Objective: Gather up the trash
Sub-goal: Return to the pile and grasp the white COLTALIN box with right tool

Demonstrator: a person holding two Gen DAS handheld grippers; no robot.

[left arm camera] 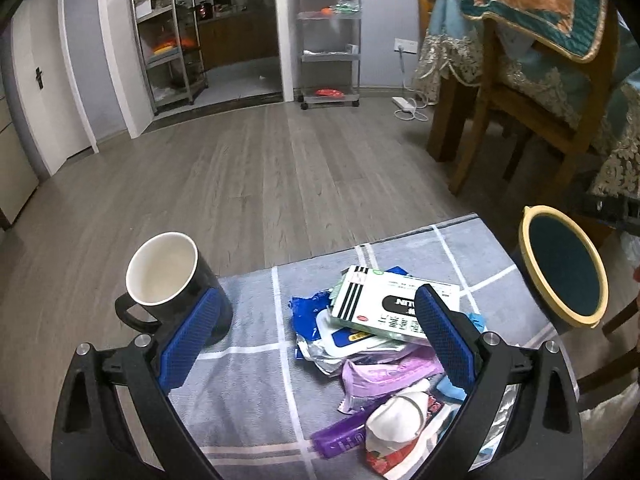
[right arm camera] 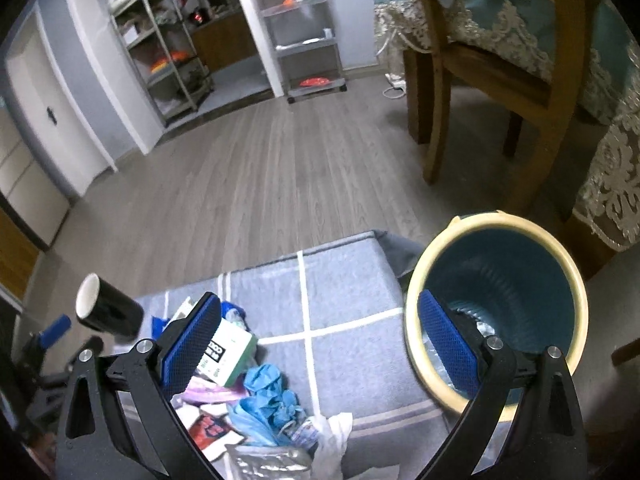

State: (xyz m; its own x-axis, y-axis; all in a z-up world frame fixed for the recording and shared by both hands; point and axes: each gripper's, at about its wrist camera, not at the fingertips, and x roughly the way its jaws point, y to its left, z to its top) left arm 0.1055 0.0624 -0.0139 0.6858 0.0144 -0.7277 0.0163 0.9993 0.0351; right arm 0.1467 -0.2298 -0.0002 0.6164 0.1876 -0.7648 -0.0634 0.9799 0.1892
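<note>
A pile of trash lies on a grey checked cloth: a white-green box, blue and purple wrappers, a white mask. My left gripper is open and empty just above the pile. A teal bin with a yellow rim stands right of the cloth. In the right wrist view the same pile with a blue glove lies lower left and the bin is at the right. My right gripper is open and empty, over the cloth with its right finger in front of the bin.
A black mug with white inside stands at the cloth's left edge, touching my left finger's outer side. Wooden chairs and a draped table stand behind the bin. Shelving racks line the far wall across the wood floor.
</note>
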